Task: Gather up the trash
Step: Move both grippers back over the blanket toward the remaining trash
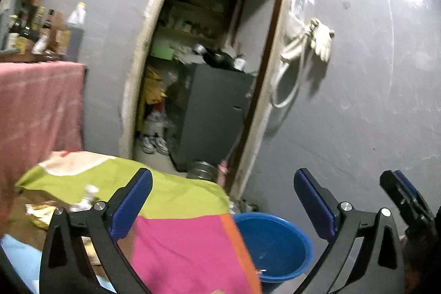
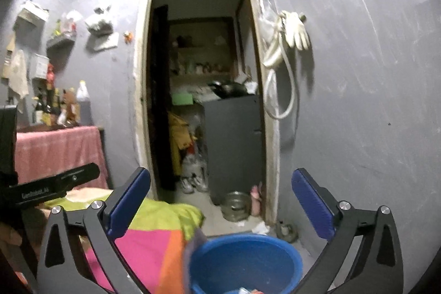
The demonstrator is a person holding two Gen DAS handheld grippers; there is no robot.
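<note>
Landmark: the blue bucket (image 2: pixel 245 263) stands on the floor below the doorway (image 2: pixel 204 73), at the foot of the grey wall (image 2: pixel 358 101).
Cloth: a bright cloth (image 1: pixel 182 239) in lime, pink and orange lies just left of the bucket, its orange edge next to the bucket's rim.
Pink-covered surface: up and left of the bucket, well apart from it, a surface draped in pink cloth (image 1: pixel 38 106) carries a cluster of bottles (image 1: pixel 41 29).
Bucket contents: a few small scraps (image 2: pixel 248 290) of white and reddish trash lie at the bottom; they are too small and blurred to identify. The rest of the blue inside is bare.
Steel bowl: a round metal bowl (image 2: pixel 235 204) sits on the floor beyond the bucket, inside the doorway; what it holds cannot be told.
Loose trash: left of the bucket, past the cloth, a crumpled yellowish wrapper (image 1: pixel 41 214) and a pale crumpled piece (image 1: pixel 85 200) lie on a brown patch.
Left claw: the left claw (image 1: pixel 223 208) is spread wide with nothing between its blue pads, raised left of and above the bucket.
Right claw: the right claw (image 2: pixel 220 208) is likewise released and empty, above the bucket.
</note>
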